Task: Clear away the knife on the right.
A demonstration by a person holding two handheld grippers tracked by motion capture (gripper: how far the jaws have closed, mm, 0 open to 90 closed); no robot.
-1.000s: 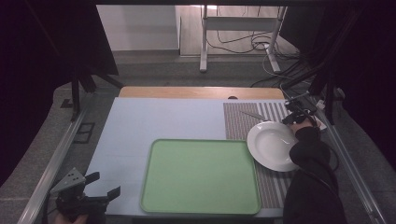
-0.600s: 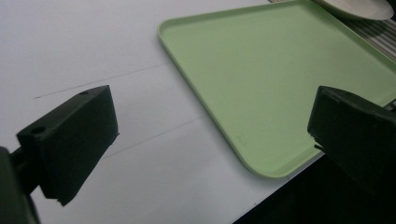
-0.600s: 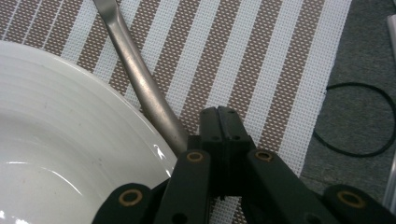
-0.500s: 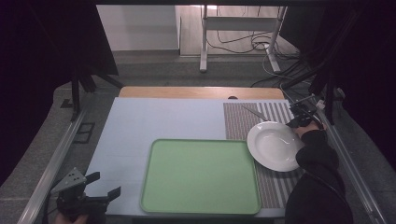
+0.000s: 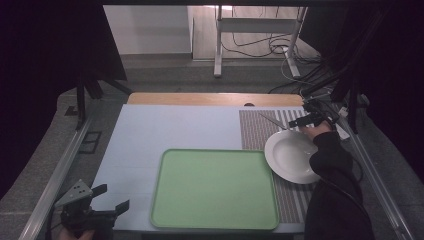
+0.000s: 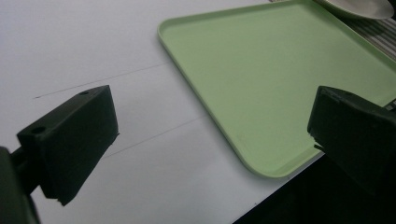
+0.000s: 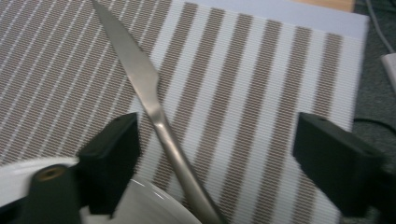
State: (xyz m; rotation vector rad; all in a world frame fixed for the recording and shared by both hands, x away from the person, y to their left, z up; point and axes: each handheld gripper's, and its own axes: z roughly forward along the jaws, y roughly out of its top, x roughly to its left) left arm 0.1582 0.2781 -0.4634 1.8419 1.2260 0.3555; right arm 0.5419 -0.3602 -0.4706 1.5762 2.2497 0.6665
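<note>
A silver knife (image 7: 140, 74) lies flat on the striped placemat (image 7: 243, 70), its handle running down beside the rim of a white plate (image 7: 135, 205). My right gripper (image 7: 217, 135) is open; its jaws have just been opening, and the knife lies loose between them, close to the left jaw. In the high view the right gripper (image 5: 307, 120) hovers at the table's far right, just beyond the plate (image 5: 292, 156), with the knife (image 5: 272, 121) pointing left. My left gripper (image 5: 111, 197) hangs open and empty at the near left corner.
A pale green tray (image 5: 215, 187) lies empty at the front middle, its corner near the left gripper (image 6: 212, 116) in the left gripper view. The plate (image 6: 359, 7) sits past the tray (image 6: 280, 70). Cables and table legs stand beyond the far edge.
The right hand has shifted a little and lifted slightly by the knife's handle. The knife, plate and tray lie where they were. The left gripper has not moved.
</note>
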